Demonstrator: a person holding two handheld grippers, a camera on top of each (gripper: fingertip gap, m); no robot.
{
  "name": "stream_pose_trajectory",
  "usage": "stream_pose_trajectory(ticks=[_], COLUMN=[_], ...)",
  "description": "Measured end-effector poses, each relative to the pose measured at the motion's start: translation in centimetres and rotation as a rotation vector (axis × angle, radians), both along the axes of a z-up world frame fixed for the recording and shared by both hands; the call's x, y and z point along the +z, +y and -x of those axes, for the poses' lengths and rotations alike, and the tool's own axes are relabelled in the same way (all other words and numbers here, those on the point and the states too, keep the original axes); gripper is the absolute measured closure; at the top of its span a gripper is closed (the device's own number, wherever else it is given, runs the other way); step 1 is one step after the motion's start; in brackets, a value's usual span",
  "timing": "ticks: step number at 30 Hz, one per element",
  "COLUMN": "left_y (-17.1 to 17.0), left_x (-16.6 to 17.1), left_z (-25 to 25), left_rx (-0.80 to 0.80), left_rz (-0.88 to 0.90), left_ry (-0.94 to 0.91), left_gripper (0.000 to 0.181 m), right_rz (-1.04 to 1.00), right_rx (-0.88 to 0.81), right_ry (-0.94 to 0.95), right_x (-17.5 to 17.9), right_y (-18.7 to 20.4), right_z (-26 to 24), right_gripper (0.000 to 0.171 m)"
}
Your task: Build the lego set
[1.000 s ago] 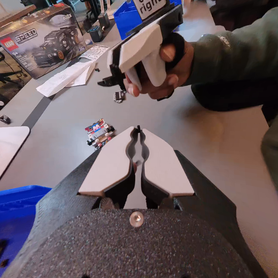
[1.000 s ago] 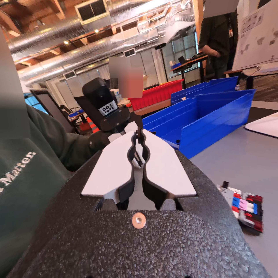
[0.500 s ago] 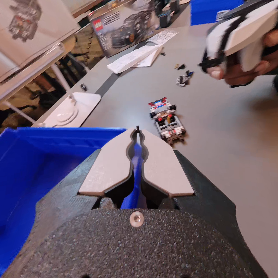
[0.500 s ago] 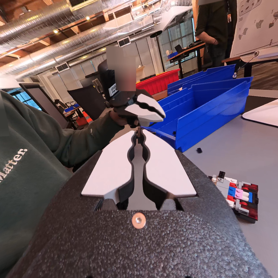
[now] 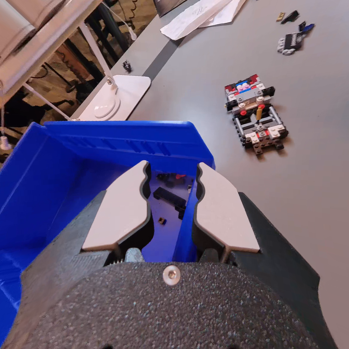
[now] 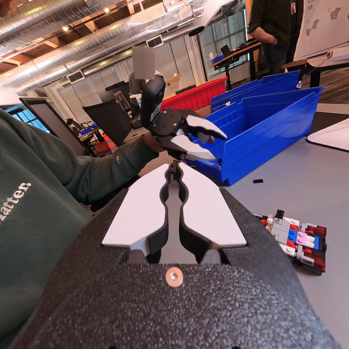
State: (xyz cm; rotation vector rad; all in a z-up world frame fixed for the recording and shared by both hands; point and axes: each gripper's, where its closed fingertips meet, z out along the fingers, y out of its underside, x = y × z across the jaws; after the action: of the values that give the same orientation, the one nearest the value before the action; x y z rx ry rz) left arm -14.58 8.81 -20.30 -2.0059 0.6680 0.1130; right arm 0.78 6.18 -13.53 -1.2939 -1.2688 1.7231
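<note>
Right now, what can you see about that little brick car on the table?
The brick car is half built and lies flat on the grey table, beside the blue bin without touching it. It is plastic: grey, white and black bricks with red studs, blue and pink pieces at one end, and a small gold-coloured stick upright in the middle. No gripper touches it.

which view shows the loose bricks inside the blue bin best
The left wrist view: it looks down into the blue bin, so the loose black pieces show on its floor between the open left gripper fingers. The right wrist view shows mostly the bin's outer wall; its contents are barely visible.
</note>
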Motion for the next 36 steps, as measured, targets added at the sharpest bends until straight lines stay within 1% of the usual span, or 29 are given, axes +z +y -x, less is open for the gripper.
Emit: stream_pose_trajectory(ticks=[1, 3, 5, 8, 10, 12, 14, 16, 19, 22, 27, 29, 36], left_y=[0.1, -0.1, -1.3, -3.1, -4.0, -4.4, -4.5, -4.5, -4.6, -4.7, -4.2, -4.2, -4.2], left_x=[0.1, 0.9, 2.2, 4.6, 5.5, 5.6, 5.8, 6.8, 7.4, 7.2, 6.4, 5.9, 5.3], left_z=[0.2, -0.6, -3.3, -8.1, -10.9, -13.2, -14.5, -14.8, -14.5, -14.5, -14.1, -14.2, -14.3], left_rx=[0.008, -0.032, -0.182, -0.395, -0.492, -0.546, -0.558, -0.547, -0.524, -0.52, -0.484, -0.492, -0.505], left_rz=[-0.01, -0.031, -0.053, -0.099, -0.117, -0.13, -0.154, -0.233, -0.301, -0.335, -0.36, -0.359, -0.325], left_ry=[0.004, -0.052, -0.176, -0.372, -0.435, -0.442, -0.438, -0.416, -0.305, -0.207, -0.066, -0.022, -0.031], left_gripper=[0.135, 0.137, 0.144, 0.146, 0.144, 0.145, 0.148, 0.156, 0.162, 0.176, 0.176, 0.171, 0.175], right_rz=[0.001, 0.004, 0.008, 0.05, 0.13, 0.24, 0.331, 0.369, 0.403, 0.482, 0.586, 0.595, 0.638], right_rx=[0.001, 0.013, 0.034, 0.082, 0.135, 0.201, 0.242, 0.249, 0.248, 0.247, 0.25, 0.273, 0.267], right_ry=[-0.001, -0.001, 0.008, 0.029, 0.058, 0.089, 0.112, 0.096, 0.071, 0.053, -0.006, -0.044, -0.06], right_x=[0.0, 0.0, 0.0, 0.3, 0.9, 1.5, 2.0, 1.7, 1.3, 1.0, 0.2, -0.3, -0.6], right_y=[0.0, -0.2, -0.5, -1.3, -1.9, -2.4, -2.6, -2.6, -2.3, -1.8, -1.4, -1.7, -1.4], right_z=[0.0, 0.0, 0.0, 0.1, 0.1, 0.0, 0.0, 0.3, 0.5, 0.7, 1.1, 1.1, 1.2], right_gripper=[0.166, 0.166, 0.166, 0.166, 0.166, 0.166, 0.166, 0.166, 0.166, 0.166, 0.166, 0.167, 0.167])
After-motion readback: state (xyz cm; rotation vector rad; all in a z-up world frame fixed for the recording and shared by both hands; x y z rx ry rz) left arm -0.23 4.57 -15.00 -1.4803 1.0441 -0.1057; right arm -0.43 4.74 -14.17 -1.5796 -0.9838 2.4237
